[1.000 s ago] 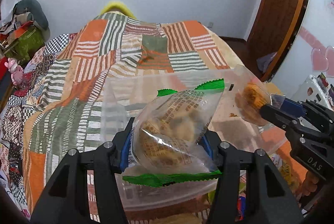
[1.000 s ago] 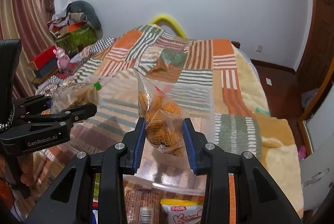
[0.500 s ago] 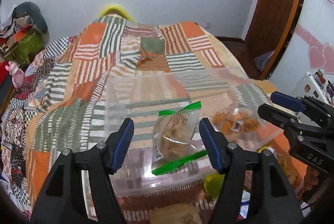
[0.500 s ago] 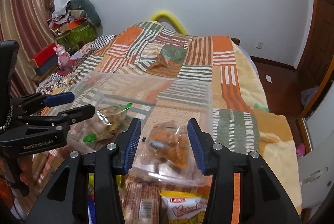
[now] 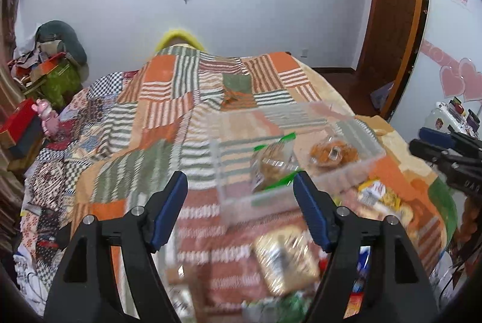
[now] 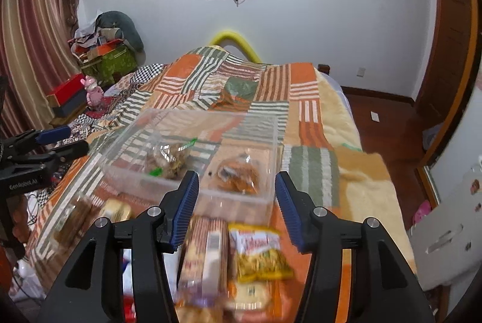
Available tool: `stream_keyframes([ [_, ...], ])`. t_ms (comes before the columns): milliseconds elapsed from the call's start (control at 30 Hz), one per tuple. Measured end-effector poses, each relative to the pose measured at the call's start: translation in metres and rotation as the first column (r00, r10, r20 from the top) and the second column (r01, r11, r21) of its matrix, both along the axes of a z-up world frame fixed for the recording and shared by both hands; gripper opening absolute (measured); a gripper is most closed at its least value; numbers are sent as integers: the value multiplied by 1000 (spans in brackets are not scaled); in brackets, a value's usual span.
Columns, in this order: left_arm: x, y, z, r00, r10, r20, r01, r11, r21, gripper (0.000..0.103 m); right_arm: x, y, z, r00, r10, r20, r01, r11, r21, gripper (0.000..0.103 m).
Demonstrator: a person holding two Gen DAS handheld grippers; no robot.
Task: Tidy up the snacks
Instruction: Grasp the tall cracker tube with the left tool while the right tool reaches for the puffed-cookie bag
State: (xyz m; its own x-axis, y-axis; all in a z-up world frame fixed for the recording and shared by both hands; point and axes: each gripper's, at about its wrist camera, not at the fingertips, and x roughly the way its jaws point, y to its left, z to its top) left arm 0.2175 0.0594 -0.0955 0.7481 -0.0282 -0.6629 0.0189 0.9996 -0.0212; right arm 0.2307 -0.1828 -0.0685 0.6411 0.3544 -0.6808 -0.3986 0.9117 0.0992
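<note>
A clear plastic bin [image 5: 235, 202] [image 6: 192, 193] sits on the patchwork bed. Inside lie a green-edged snack bag [image 5: 271, 163] [image 6: 168, 160] and an orange snack bag [image 5: 334, 152] [image 6: 241, 172]. My left gripper [image 5: 239, 211] is open and empty, pulled back in front of the bin. My right gripper [image 6: 236, 208] is open and empty, also just short of the bin. Loose snack packs lie near me: a brown striped pack [image 6: 205, 253], a yellow pack [image 6: 260, 253] and a blurred pack [image 5: 286, 256].
The patchwork quilt [image 5: 180, 112] covers the bed. Boxes and clutter [image 6: 102, 58] stand at the far left. A wooden door [image 5: 388, 6] is at the right. A white cabinet [image 6: 446, 232] stands beside the bed on the right.
Both grippers opened and dropped their snack bags into the clear bin, then drew back toward me. The loose snack packs came into view below.
</note>
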Motion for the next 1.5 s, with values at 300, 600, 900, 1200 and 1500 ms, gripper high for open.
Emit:
stream_keyframes([
  [300,-50,40,-24,997,51,-58,-49,999,23,78,-43,-8,-24,996,-34,-85,33,999,-7,59],
  [600,-72,56,-78,985,55,-166,-53,998,15,79,-70,0,-54,977,-62,-206,61,998,-15,67],
  [900,-74,54,-115,976,38,-214,-44,999,-24,78,-71,1,-72,956,-102,-276,111,994,16,77],
  [1200,-72,54,-130,974,49,-220,-59,997,-40,57,-64,12,-78,941,-81,-329,112,991,79,77],
  [1500,-79,51,-126,974,52,-220,-64,997,-47,39,-70,26,-83,943,-13,-331,32,998,54,79],
])
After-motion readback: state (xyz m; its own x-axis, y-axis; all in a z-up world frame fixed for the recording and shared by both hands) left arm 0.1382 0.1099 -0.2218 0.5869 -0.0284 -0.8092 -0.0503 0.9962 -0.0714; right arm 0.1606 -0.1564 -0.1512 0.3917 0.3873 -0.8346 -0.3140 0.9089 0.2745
